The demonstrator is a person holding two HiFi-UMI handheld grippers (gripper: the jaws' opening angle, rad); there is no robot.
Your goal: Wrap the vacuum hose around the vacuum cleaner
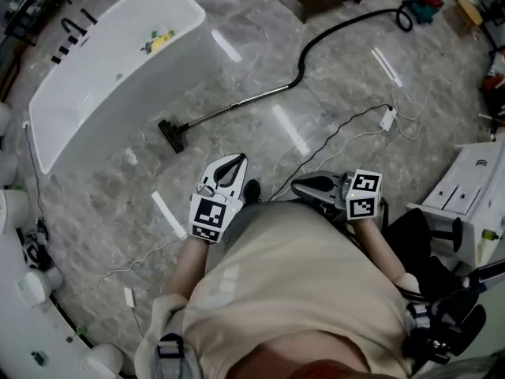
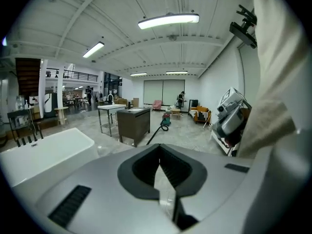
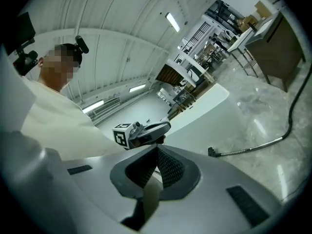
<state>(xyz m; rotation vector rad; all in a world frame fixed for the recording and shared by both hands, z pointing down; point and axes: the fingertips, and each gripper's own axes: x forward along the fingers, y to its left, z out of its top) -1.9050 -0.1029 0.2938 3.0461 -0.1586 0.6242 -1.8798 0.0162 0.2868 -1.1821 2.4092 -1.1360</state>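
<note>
Well ahead of the closed fingers [image 2: 173, 168] lies the vacuum hose [image 1: 339, 26]

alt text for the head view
A person holds the left gripper and right gripper, both shut and empty, above a marble floor. A black hose runs from the vacuum cleaner to a wand lying near a white bathtub.

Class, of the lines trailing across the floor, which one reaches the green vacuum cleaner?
The thick black vacuum hose, curving up to the vacuum cleaner; the thin cables lie nearer the person.
</note>
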